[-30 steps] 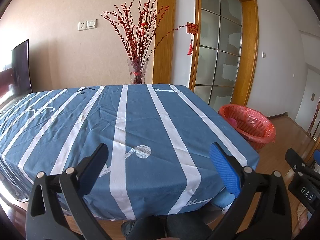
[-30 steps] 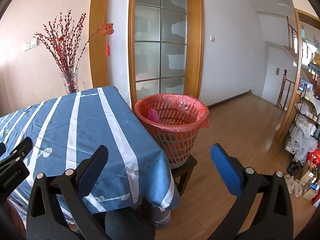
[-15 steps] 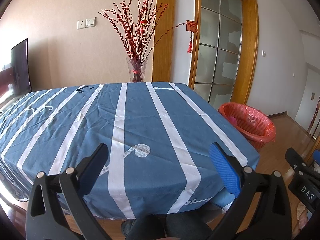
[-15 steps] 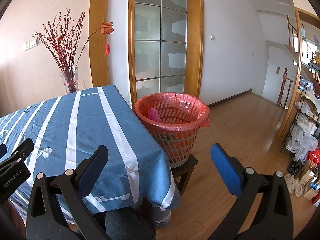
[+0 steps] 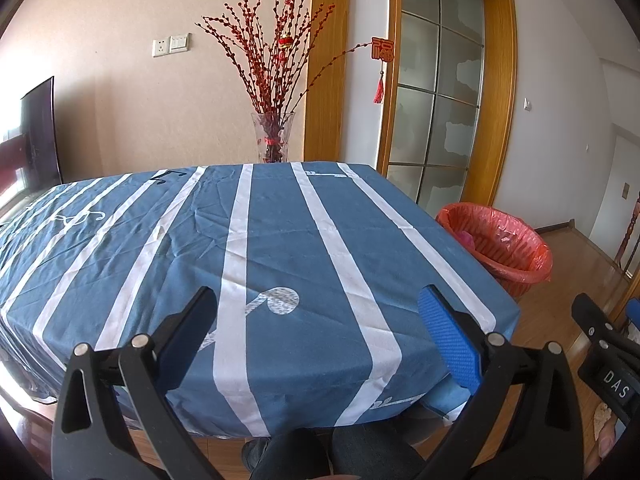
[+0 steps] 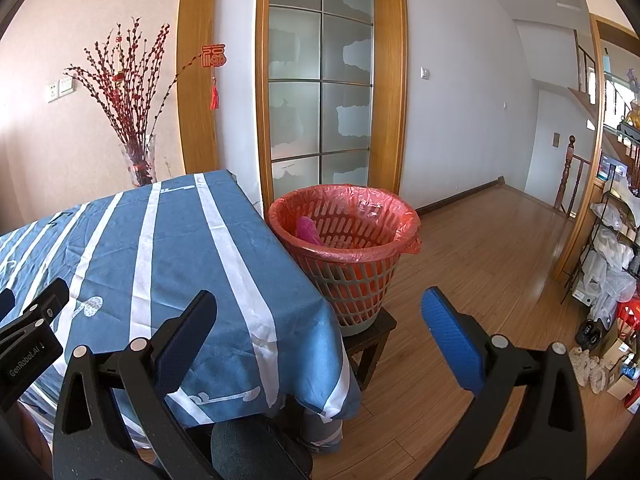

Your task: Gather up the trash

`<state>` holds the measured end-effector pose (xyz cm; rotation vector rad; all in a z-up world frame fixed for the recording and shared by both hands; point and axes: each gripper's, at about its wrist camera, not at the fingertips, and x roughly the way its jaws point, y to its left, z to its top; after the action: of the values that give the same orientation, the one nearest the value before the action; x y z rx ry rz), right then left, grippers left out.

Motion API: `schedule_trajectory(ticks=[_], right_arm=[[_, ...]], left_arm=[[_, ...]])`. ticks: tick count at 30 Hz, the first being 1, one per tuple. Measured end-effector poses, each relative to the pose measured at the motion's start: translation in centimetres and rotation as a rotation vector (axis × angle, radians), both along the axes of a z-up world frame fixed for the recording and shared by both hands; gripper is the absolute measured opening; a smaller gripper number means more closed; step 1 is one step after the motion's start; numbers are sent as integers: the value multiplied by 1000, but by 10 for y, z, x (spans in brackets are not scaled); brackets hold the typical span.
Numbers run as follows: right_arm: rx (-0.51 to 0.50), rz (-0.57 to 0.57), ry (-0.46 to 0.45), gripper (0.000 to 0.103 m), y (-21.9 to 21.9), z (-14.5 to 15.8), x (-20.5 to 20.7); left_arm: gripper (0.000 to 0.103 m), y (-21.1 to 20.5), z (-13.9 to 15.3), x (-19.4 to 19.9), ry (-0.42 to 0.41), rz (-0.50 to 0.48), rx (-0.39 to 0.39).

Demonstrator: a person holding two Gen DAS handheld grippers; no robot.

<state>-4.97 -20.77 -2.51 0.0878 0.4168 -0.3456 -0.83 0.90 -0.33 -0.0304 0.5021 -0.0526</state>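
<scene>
A trash basket lined with a red bag (image 6: pixel 344 236) stands on a low dark stool beside the table's right edge; it also shows in the left wrist view (image 5: pixel 500 244). A pink piece of trash (image 6: pixel 307 230) lies inside it. My left gripper (image 5: pixel 316 316) is open and empty above the near edge of the table with the blue striped cloth (image 5: pixel 260 240). My right gripper (image 6: pixel 318 320) is open and empty, in front of the basket and the table's corner (image 6: pixel 224 264). I see no loose trash on the cloth.
A glass vase of red branches (image 5: pixel 274 136) stands at the table's far edge. A glass door in a wooden frame (image 6: pixel 320 92) is behind the basket. Wooden floor (image 6: pixel 488 264) lies to the right, with shelves and bags (image 6: pixel 612 264) at the far right.
Both views have shifted only slightly; the left wrist view has tilted a little so the table sits lower in frame. Both grippers stay open and empty.
</scene>
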Motion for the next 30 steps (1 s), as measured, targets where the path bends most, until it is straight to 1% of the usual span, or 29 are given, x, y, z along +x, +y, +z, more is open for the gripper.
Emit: schedule_trajectory(ticks=[30], right_arm=[[1, 0, 1, 101, 1, 0, 0]], left_arm=[[99, -1, -2, 1, 5, -2, -1]])
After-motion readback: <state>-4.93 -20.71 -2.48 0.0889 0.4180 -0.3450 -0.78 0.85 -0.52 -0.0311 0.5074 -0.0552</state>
